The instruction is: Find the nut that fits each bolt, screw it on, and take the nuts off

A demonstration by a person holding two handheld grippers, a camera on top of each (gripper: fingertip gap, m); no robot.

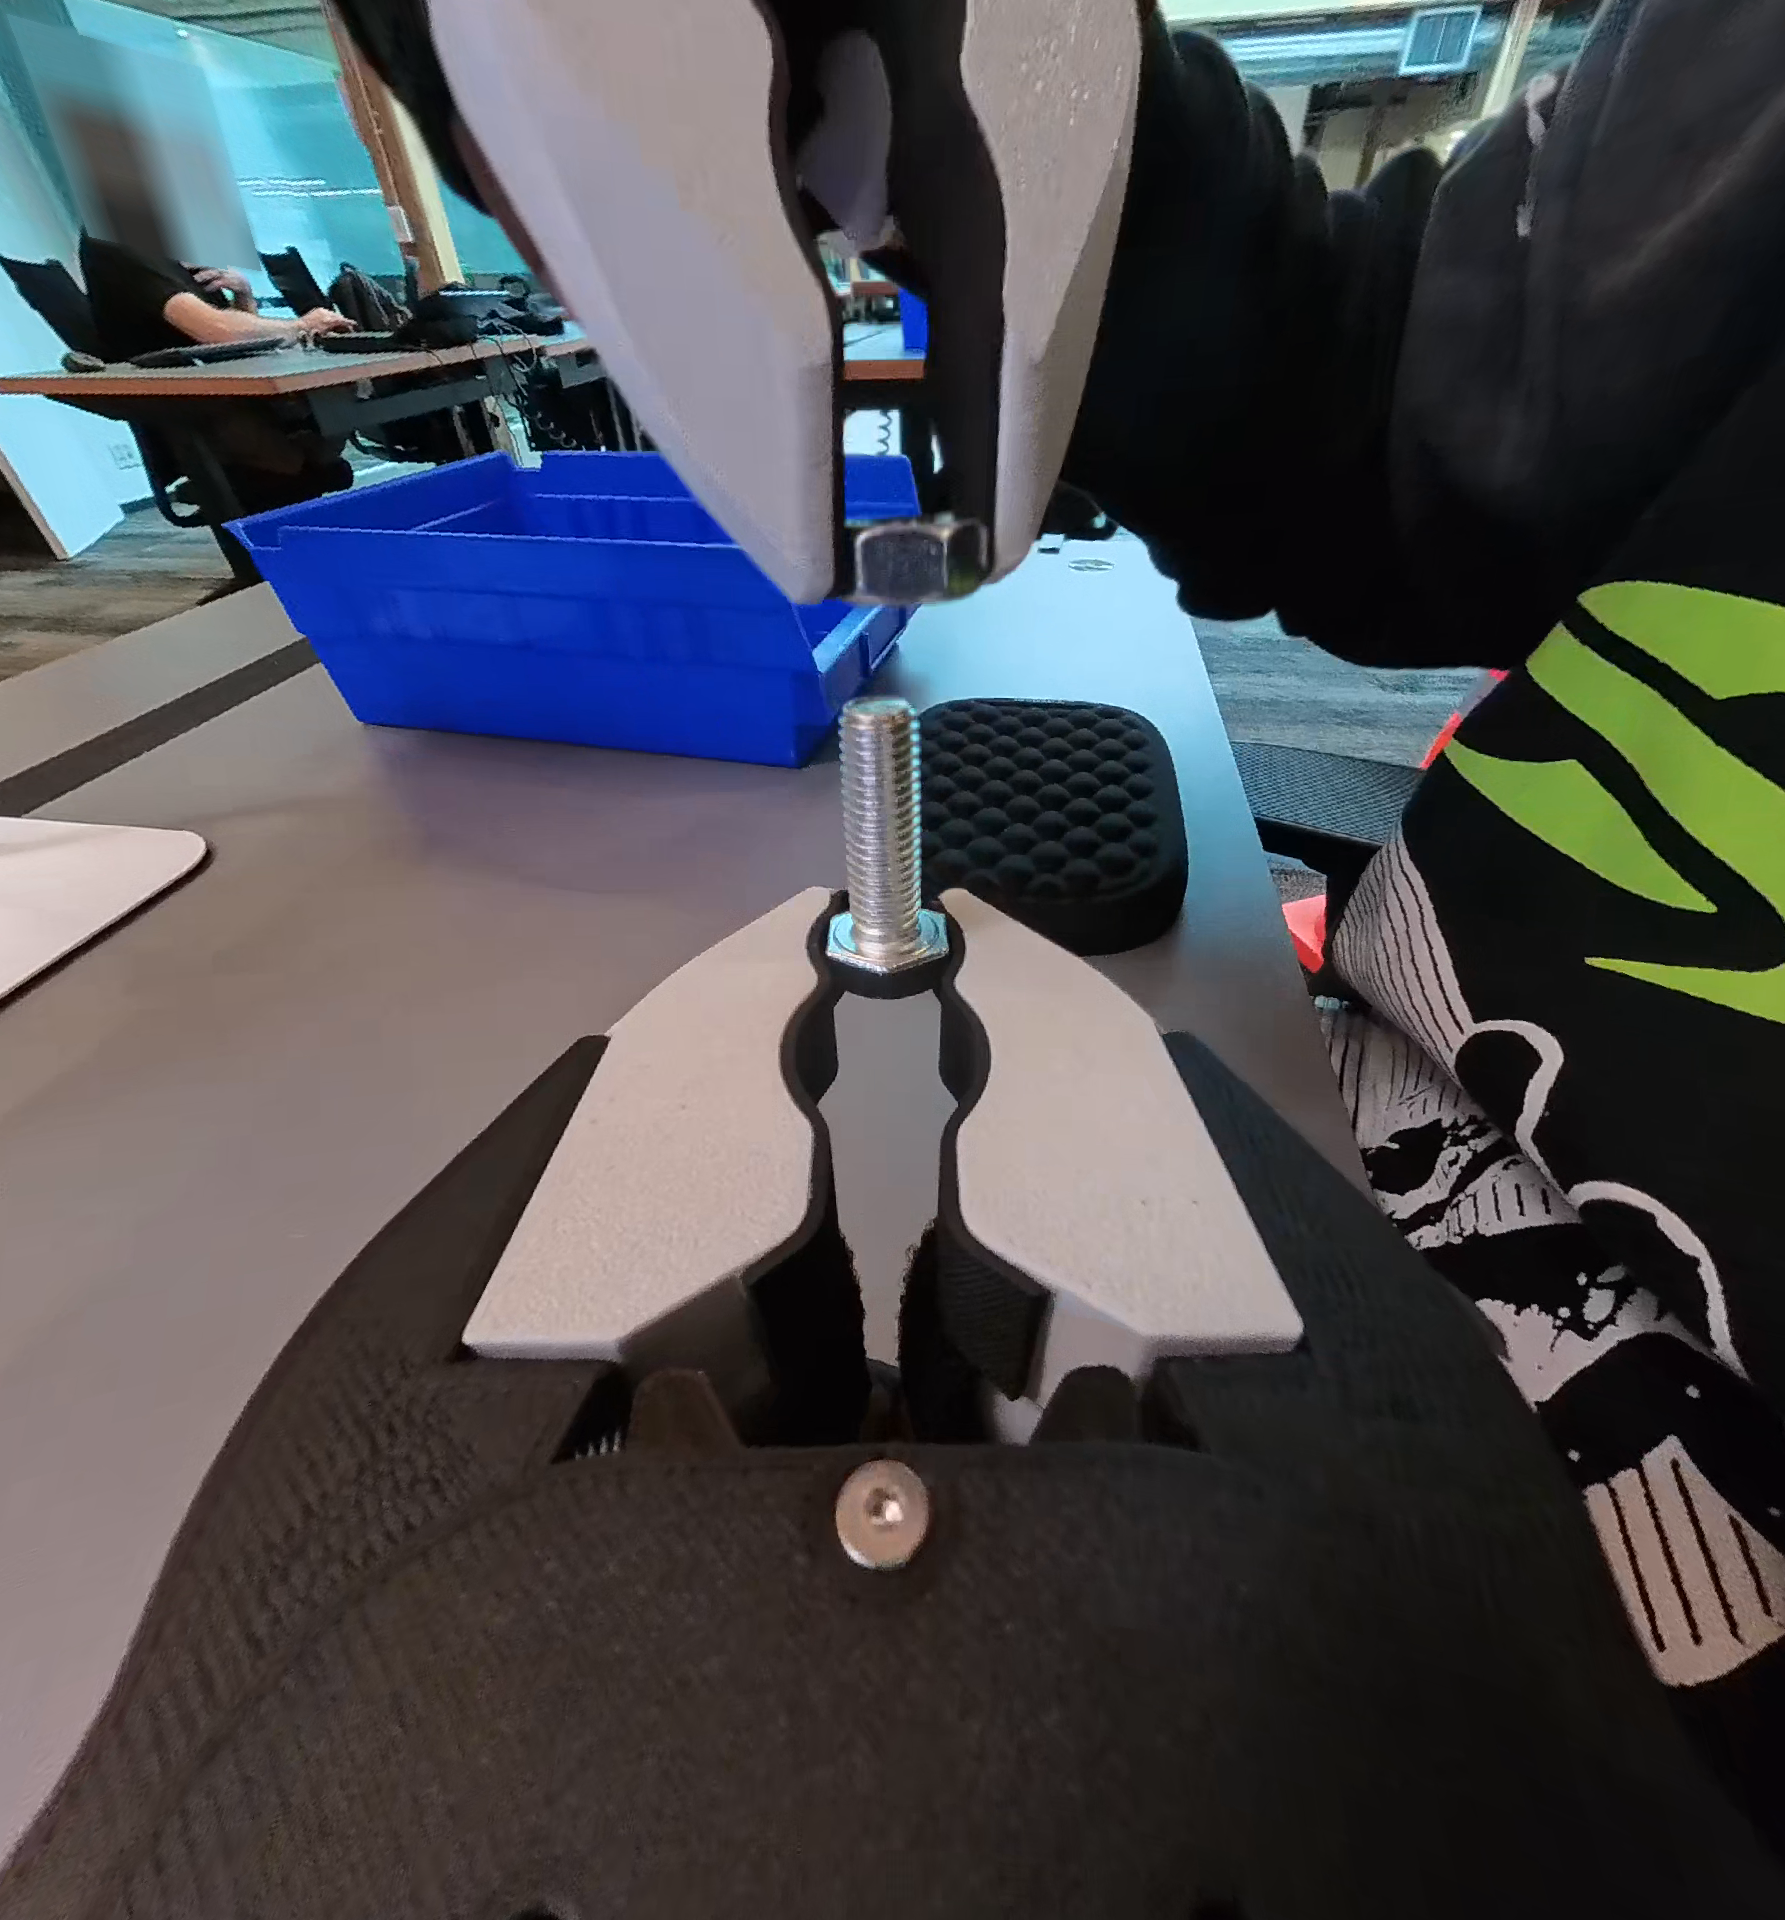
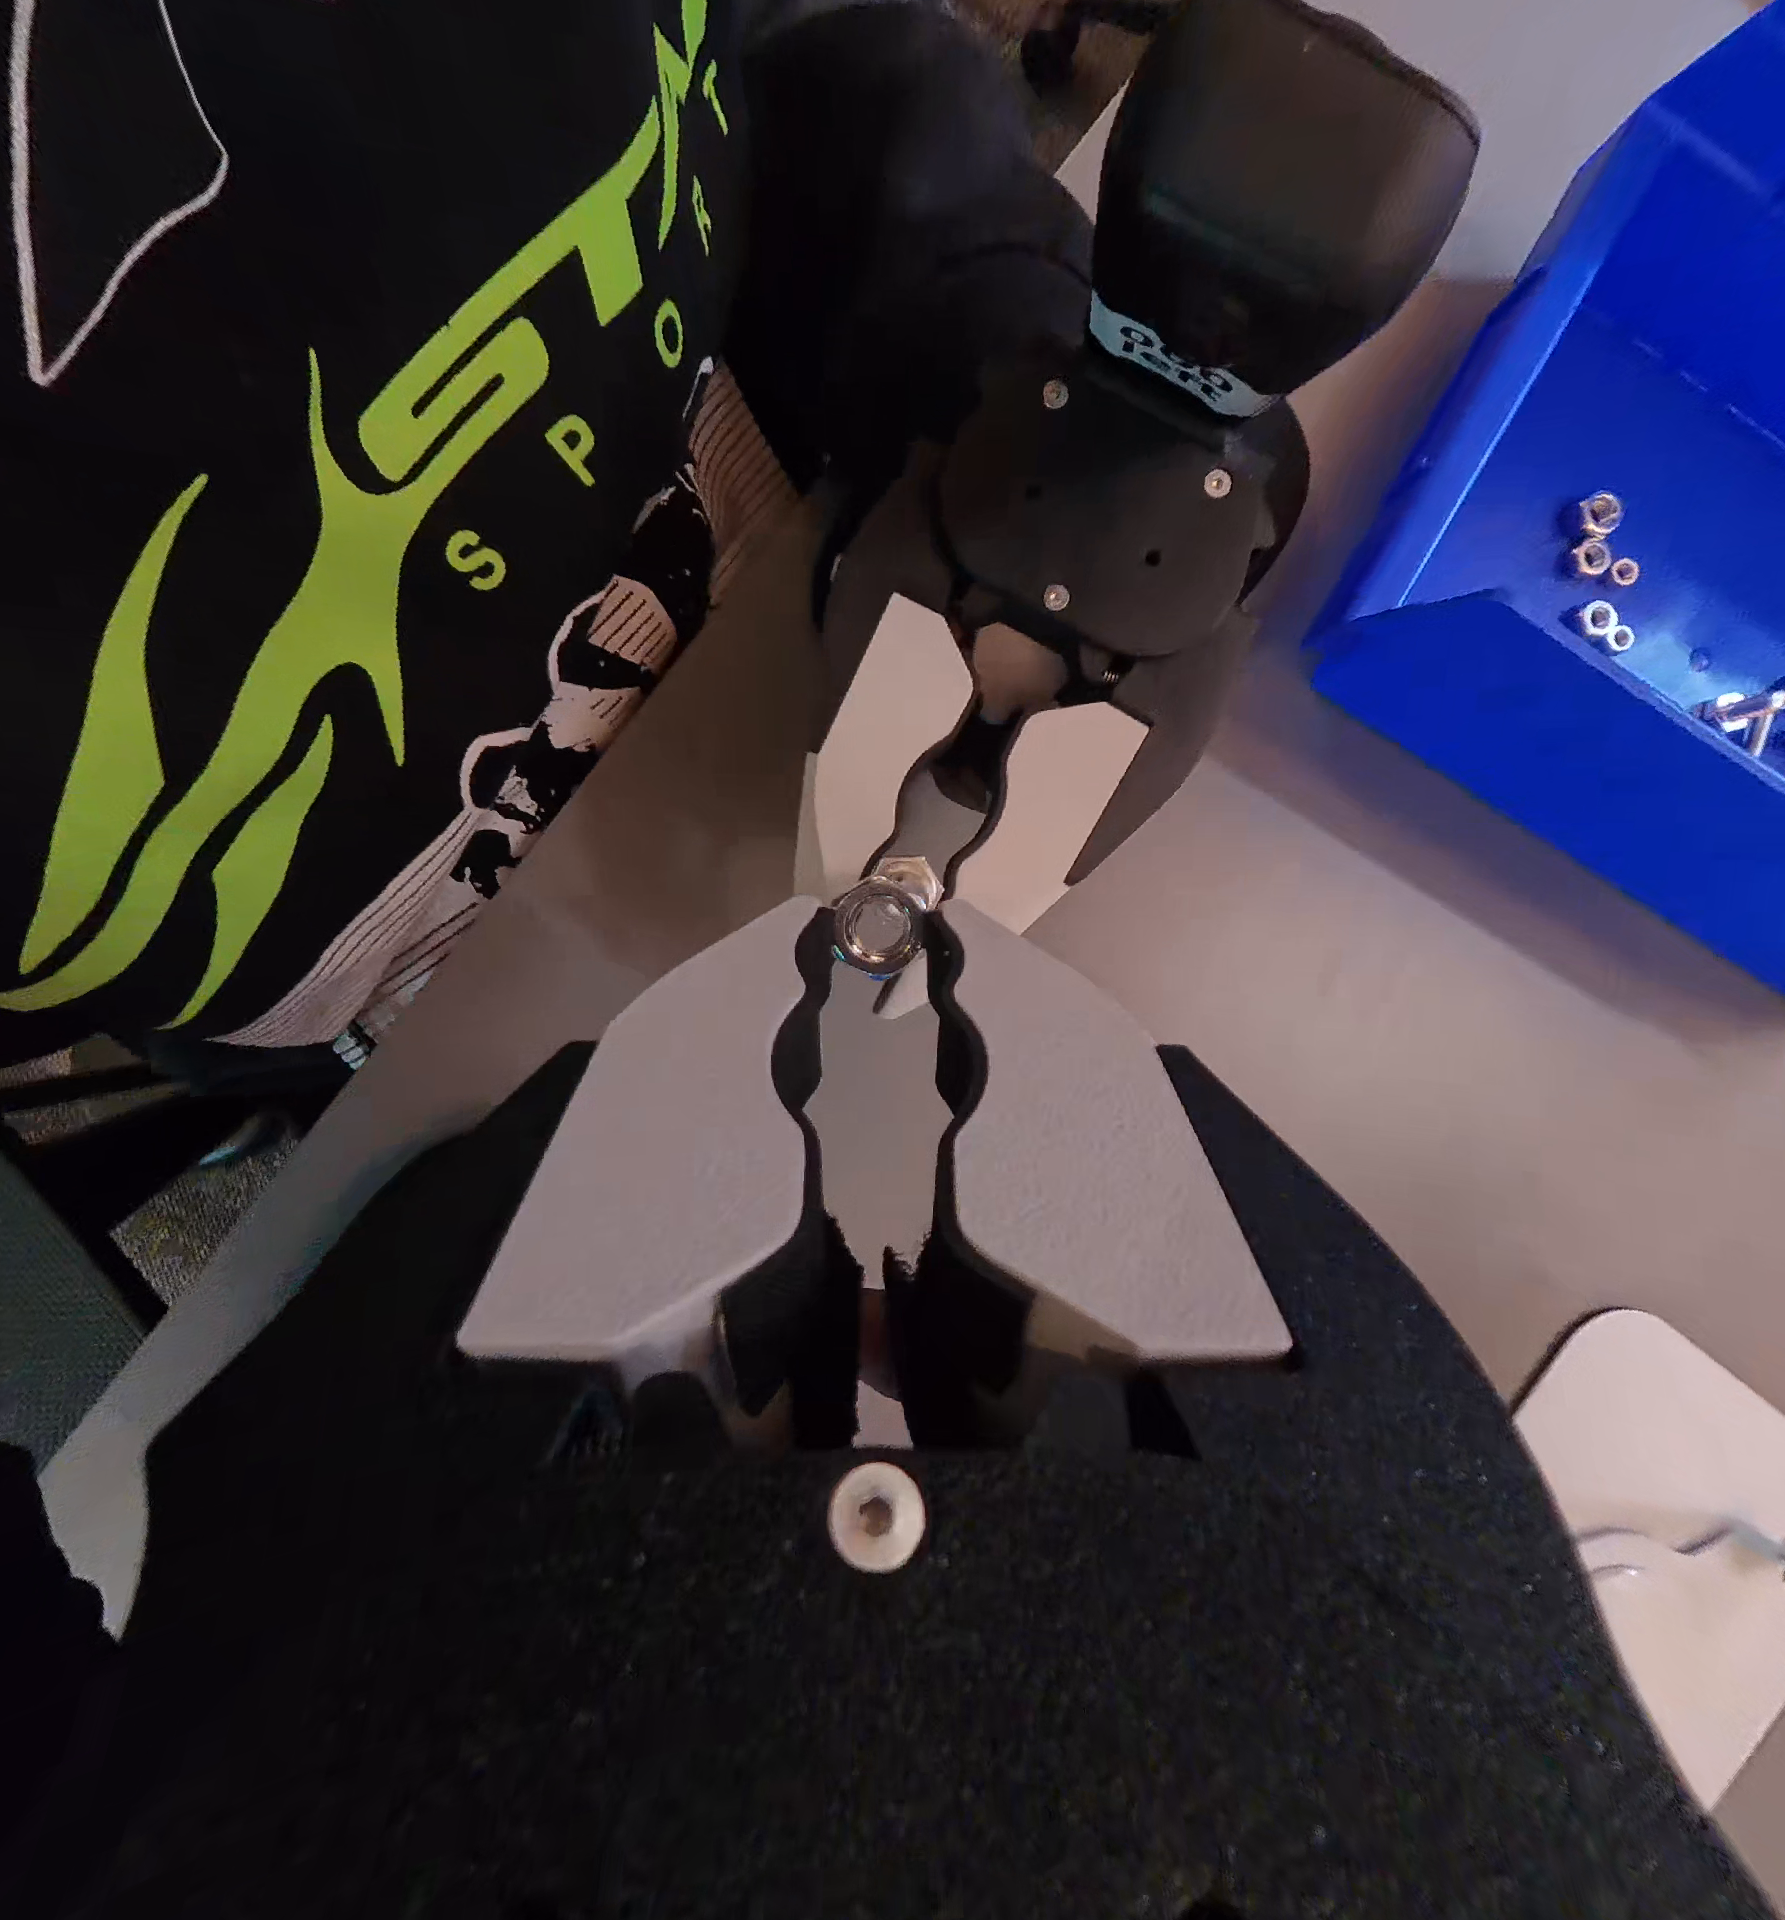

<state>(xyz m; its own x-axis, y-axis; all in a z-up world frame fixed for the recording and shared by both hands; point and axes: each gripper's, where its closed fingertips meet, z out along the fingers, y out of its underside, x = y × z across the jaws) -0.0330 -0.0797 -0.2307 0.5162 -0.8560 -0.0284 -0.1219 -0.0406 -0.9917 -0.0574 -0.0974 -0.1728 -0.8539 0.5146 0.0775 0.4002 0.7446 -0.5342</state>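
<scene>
One hex bolt (image 1: 875,831), upright, head clamped in left claw (image 1: 883,951). One hex nut (image 1: 919,561) pinched in right claw (image 1: 914,566), above bolt tip, not touching. Blue bin (image 1: 555,623) behind bolt on tabletop (image 1: 348,987).

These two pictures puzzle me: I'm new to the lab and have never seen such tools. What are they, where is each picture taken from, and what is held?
No robot here: a person holds a hand tool with two-fingered tongs in each hand, each with a camera looking along its fingers.

The left wrist view looks out over the left tongs. They are shut on the head of a bolt, which stands upright, thread up. The right tongs hang above it, shut on a nut that has not yet reached the bolt's tip.

The right wrist view looks down through the right tongs and that nut, with the left tool beneath.

On the grey table stand a blue bin with loose nuts and bolts in it, a black dimpled pad and a white plate.
</scene>
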